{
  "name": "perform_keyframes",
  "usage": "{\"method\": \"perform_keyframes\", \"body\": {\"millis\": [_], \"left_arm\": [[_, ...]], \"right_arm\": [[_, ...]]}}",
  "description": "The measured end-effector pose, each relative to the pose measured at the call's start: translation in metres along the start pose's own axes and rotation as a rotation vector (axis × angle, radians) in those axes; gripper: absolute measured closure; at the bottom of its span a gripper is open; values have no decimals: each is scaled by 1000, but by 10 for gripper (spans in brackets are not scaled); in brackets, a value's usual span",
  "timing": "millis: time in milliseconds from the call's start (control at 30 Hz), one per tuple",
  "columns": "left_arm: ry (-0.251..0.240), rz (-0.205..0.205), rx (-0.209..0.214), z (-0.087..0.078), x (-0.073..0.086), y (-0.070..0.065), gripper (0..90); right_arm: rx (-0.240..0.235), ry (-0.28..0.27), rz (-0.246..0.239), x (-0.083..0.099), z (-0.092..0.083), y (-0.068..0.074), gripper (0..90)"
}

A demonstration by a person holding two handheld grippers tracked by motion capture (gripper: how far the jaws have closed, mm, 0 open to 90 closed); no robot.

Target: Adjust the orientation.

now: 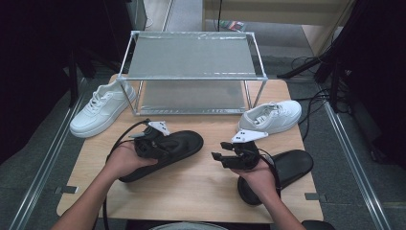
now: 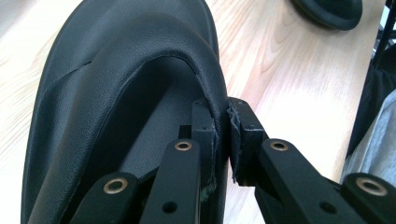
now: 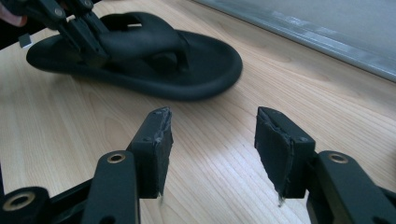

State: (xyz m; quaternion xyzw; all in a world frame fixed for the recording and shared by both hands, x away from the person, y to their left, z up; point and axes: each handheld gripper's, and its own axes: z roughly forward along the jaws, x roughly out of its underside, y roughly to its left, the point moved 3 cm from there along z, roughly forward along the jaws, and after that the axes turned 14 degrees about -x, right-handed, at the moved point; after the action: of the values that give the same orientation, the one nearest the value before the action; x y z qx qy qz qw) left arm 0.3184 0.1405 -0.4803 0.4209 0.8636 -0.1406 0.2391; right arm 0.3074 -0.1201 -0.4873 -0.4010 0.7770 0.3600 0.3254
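Note:
A black sandal (image 1: pixel 177 146) lies left of centre on the wooden table (image 1: pixel 206 187). My left gripper (image 1: pixel 152 143) is shut on its strap (image 2: pixel 140 74); in the left gripper view the pads (image 2: pixel 205 130) pinch the strap's edge. That sandal (image 3: pixel 154 56) and the left gripper (image 3: pixel 81 32) also appear far off in the right gripper view. My right gripper (image 1: pixel 225 157) hovers open above bare wood, its pads (image 3: pixel 156 140) wide apart with nothing between them. The second black sandal (image 1: pixel 287 167) lies at the right, partly under my right hand.
A metal two-level rack (image 1: pixel 191 72) stands at the back of the table. One white sneaker (image 1: pixel 103 108) rests at the rack's left, another white sneaker (image 1: pixel 270 116) at its right front. Cables trail from both grippers. Dark floor surrounds the table.

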Motion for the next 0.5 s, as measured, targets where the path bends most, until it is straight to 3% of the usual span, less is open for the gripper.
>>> {"method": "perform_keyframes", "body": {"millis": [67, 200, 333, 500], "left_arm": [[-3, 18, 19, 7, -9, -8, 828], [-3, 10, 38, 17, -19, -14, 828], [28, 24, 38, 38, -31, -27, 826], [36, 19, 38, 59, -36, -31, 826]], "right_arm": [[6, -3, 7, 3, -3, 1, 481], [12, -2, 9, 5, -4, 1, 487], [23, -2, 22, 8, -6, 2, 489], [39, 3, 22, 10, -6, 2, 492]]}}
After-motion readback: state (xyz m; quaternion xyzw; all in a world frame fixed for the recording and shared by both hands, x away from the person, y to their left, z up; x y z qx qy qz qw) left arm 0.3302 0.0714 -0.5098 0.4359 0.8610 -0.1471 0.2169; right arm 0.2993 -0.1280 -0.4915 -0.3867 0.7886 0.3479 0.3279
